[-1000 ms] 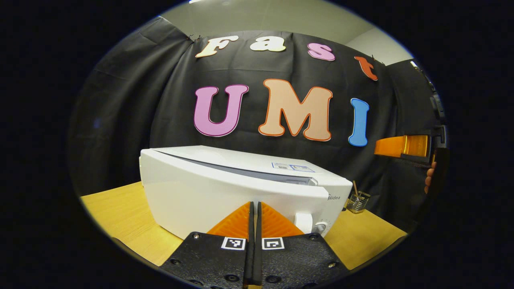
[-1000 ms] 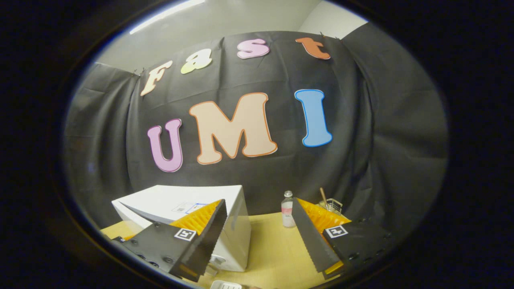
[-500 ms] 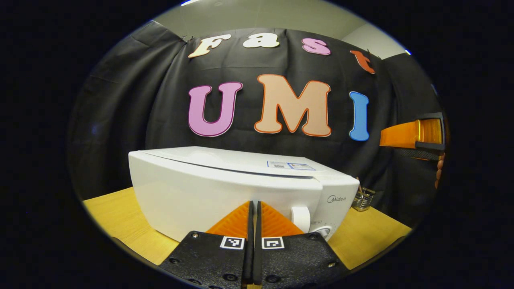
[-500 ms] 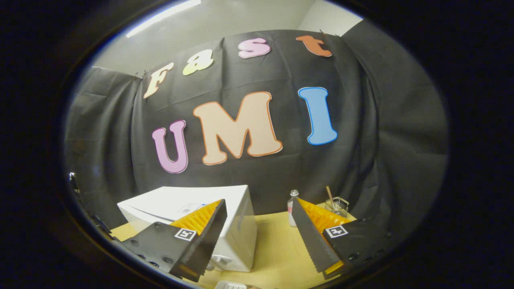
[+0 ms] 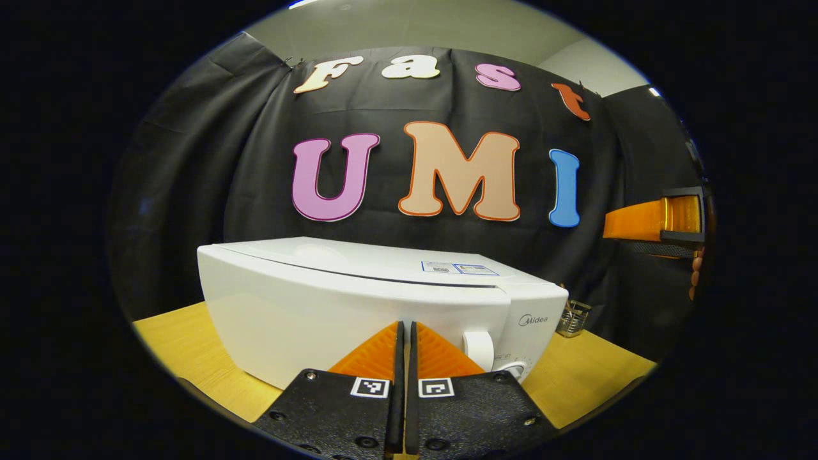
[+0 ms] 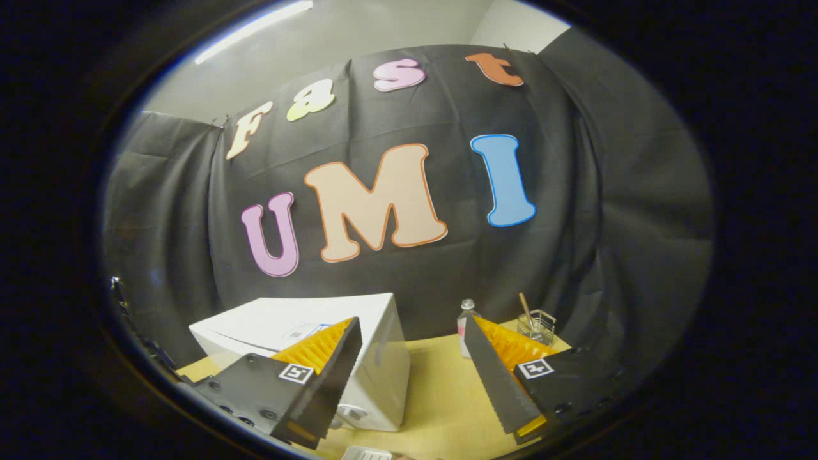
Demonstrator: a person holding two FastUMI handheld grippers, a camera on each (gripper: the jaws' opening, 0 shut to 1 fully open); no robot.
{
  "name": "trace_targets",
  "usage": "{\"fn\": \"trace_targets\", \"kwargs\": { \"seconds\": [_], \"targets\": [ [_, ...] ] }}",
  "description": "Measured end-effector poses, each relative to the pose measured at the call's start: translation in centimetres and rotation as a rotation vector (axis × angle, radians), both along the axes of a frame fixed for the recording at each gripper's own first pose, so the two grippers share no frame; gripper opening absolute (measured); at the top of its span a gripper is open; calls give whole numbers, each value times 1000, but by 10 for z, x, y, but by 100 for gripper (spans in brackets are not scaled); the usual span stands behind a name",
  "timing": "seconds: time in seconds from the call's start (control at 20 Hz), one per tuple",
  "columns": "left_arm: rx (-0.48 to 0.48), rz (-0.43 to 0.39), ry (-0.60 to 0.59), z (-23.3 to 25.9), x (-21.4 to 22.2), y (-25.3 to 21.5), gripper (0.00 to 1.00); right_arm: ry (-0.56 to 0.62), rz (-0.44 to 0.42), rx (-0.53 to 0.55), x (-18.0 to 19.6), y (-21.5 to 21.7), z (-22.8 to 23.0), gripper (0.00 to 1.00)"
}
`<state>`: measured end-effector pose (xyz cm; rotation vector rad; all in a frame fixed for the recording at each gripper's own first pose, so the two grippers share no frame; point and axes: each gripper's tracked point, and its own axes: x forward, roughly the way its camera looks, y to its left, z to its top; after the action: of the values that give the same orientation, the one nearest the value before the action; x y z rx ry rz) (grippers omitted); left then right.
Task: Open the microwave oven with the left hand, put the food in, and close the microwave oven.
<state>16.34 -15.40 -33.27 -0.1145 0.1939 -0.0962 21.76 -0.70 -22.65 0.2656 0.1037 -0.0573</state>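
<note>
The white microwave oven (image 5: 358, 300) stands on the wooden table (image 5: 185, 345), its door lying nearly flush with the body, only a thin seam along the top. My left gripper (image 5: 404, 324) is shut with nothing between its fingers, tips right at the door front near the control panel with its knobs (image 5: 479, 348). In the right gripper view the microwave oven (image 6: 300, 322) sits at lower left, and my right gripper (image 6: 412, 319) stands open and empty above the table. The right gripper (image 5: 652, 220) also shows far right in the left gripper view, held up by a hand (image 5: 694, 278).
A small clear bottle (image 6: 467, 319) and a wire basket (image 6: 537, 326) with a stick in it stand at the back of the table (image 6: 434, 396), right of the microwave. The edge of a white object (image 6: 364, 453) peeks in at the bottom; what it is I cannot tell.
The gap along the top of the microwave door has narrowed from a wide slit to a thin seam: the door has swung shut. Both grippers shifted only slightly.
</note>
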Motion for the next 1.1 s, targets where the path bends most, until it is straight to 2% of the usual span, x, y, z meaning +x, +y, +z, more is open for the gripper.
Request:
{"fn": "trace_targets", "kwargs": {
  "seconds": [0.2, 0.25, 0.3, 0.35, 0.55, 0.7, 0.85, 1.1],
  "targets": [
    [-2, 5, -22, 1, 9, 0, 2, -7, -43, -5, -2, -9, 2, 92],
    [-14, 12, 43, -11, 4, 0, 1, -10, -43, -13, -3, -7, 4, 92],
    [-9, 13, 12, -1, 6, 0, 0, -16, -38, -15, -5, -4, 5, 92],
    [-11, 7, 11, -2, 7, 0, 2, -20, -31, -11, -5, -1, 7, 92],
    [-10, -8, 6, -2, 8, 2, 0, -38, -18, -24, -6, 2, 13, 92],
    [7, -15, 37, -5, 4, 5, 1, -53, -24, -39, -7, 1, 18, 91],
    [-2, -18, 25, 12, -5, 12, 4, -59, -18, -36, -10, 3, 21, 92],
    [65, -4, 23, 48, -24, 41, 6, -57, 17, -47, -14, 16, 23, 92]
  ]
}}
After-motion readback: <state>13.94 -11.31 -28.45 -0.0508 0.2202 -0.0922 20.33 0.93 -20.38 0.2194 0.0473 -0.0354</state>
